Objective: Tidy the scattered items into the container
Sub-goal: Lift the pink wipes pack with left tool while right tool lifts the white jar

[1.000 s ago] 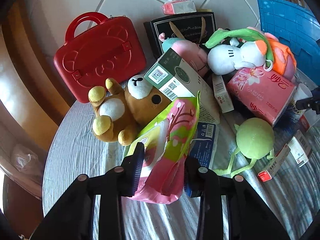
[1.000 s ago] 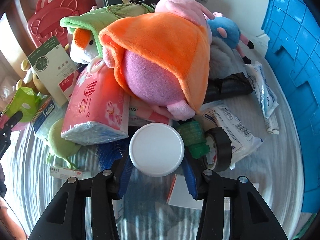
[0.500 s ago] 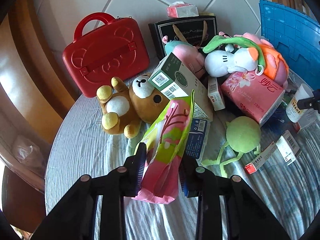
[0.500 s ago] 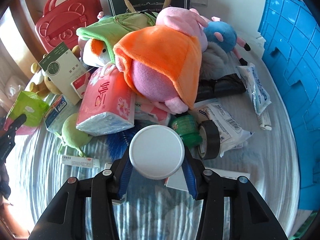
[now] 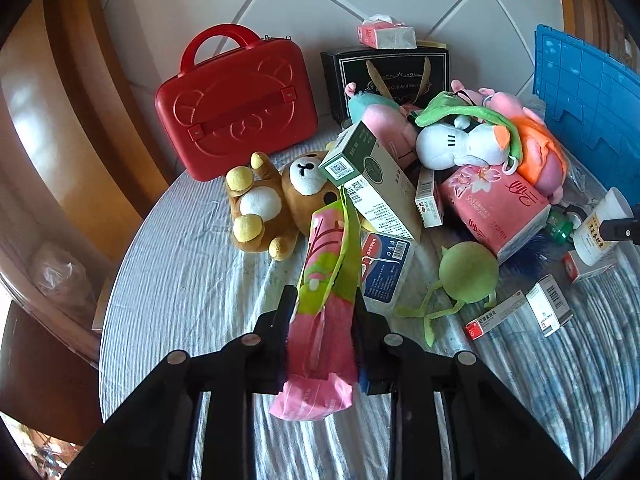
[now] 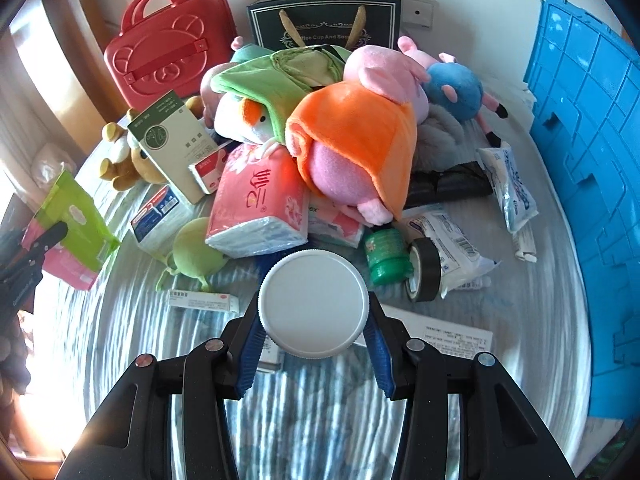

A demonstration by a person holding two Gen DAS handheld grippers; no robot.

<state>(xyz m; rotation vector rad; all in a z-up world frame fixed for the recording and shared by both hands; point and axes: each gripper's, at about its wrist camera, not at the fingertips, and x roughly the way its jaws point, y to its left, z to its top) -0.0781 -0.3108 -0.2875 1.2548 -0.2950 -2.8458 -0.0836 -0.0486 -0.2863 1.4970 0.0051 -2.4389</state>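
Observation:
My left gripper [image 5: 322, 320] is shut on a pink and green wipes pack [image 5: 326, 280] and holds it above the striped tablecloth; the pack also shows at the left of the right wrist view [image 6: 72, 228]. My right gripper [image 6: 314, 320] is shut on a white-capped bottle [image 6: 314, 302], lifted above the cloth; the bottle shows at the right edge of the left wrist view [image 5: 600, 224]. The blue crate [image 6: 592, 160] stands at the right, also seen in the left wrist view [image 5: 588, 112]. A heap of plush toys, with an orange and pink one [image 6: 352, 148], lies mid-table.
A red case [image 5: 236, 100] and a black gift bag [image 5: 384, 72] stand at the back. A brown bear [image 5: 272, 204], a green box [image 5: 372, 180], a pink tissue pack [image 5: 496, 204], a green ball toy [image 5: 468, 272], a green jar [image 6: 386, 256], a tape roll [image 6: 424, 274] and small boxes lie around.
Both grippers have risen and pulled back from the heap with their loads, so more of the table shows. The wipes pack has turned edge-on in the left gripper.

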